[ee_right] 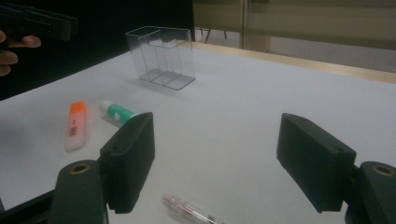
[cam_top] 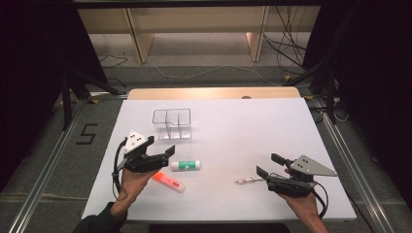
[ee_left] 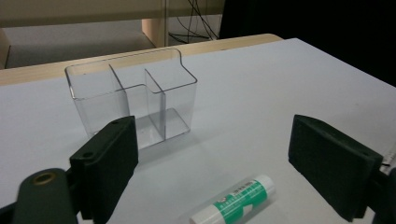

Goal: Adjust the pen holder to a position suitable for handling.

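A clear plastic organizer with several compartments stands on the white table, also seen in the left gripper view and the right gripper view. A white and green glue stick lies in front of it. An orange highlighter lies nearer the front edge. A thin clear pen lies just left of my right gripper. My left gripper hovers open above the glue stick. My right gripper stands open, empty, over the pen.
The white table top has a wooden strip along its far edge. Beyond it are wooden shelf legs and cables on the floor. Metal rails run along both sides of the table.
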{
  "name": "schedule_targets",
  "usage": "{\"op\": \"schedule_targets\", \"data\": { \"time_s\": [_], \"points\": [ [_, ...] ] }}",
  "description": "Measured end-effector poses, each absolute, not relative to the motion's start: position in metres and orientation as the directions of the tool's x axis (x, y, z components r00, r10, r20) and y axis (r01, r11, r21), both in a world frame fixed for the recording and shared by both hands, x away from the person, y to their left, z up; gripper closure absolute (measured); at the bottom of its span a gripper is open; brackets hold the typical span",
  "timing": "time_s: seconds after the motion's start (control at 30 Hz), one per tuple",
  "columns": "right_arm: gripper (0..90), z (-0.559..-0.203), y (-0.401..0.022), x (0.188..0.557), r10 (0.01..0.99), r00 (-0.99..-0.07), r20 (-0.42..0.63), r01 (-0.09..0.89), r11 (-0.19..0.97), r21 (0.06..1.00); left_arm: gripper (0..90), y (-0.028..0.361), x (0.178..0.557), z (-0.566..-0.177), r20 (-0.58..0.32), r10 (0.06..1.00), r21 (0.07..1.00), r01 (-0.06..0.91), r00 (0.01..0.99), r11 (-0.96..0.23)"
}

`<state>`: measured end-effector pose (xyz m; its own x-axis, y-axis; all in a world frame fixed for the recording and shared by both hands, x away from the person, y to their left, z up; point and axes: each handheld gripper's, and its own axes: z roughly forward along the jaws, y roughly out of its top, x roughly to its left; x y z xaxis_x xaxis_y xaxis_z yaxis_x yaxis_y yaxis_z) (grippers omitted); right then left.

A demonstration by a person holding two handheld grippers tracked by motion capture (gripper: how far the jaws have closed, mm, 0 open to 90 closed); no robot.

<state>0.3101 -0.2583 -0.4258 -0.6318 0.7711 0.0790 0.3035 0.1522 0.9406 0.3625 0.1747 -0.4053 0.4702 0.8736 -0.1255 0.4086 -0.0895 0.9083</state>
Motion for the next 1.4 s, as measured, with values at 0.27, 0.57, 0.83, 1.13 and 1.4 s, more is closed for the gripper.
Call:
{"op": "schedule_targets", "data": {
  "time_s": [0.27, 0.57, 0.83, 1.13, 1.4],
  "points": [
    [28.7, -0.426, -0.259, 0.310, 0.775, -0.627, 0.084, 0.311, 0.149, 0.939, 20.1, 0.180, 0.383, -0.410, -0.109, 0.904, 0.893, 0.440, 0.413, -0.093],
    [29.1, -0.427, -0.260, 0.311, 0.778, -0.622, 0.086, 0.314, 0.147, 0.938, 40.7, 0.198, 0.407, -0.411, -0.067, 0.948, 0.893, 0.442, 0.311, -0.081],
    [29.3, -0.428, -0.260, 0.312, 0.779, -0.622, 0.085, 0.316, 0.150, 0.937, 61.8, 0.214, 0.426, -0.416, -0.062, 0.972, 0.880, 0.472, 0.226, -0.053],
    [29.6, -0.429, -0.260, 0.313, 0.781, -0.619, 0.086, 0.322, 0.153, 0.934, 83.8, 0.236, 0.450, -0.426, -0.067, 0.986, 0.869, 0.495, 0.153, -0.018],
    [29.8, -0.429, -0.260, 0.314, 0.782, -0.618, 0.086, 0.325, 0.154, 0.933, 89.2, 0.239, 0.466, -0.435, -0.064, 0.988, 0.856, 0.516, 0.137, -0.016]
  ]
}}
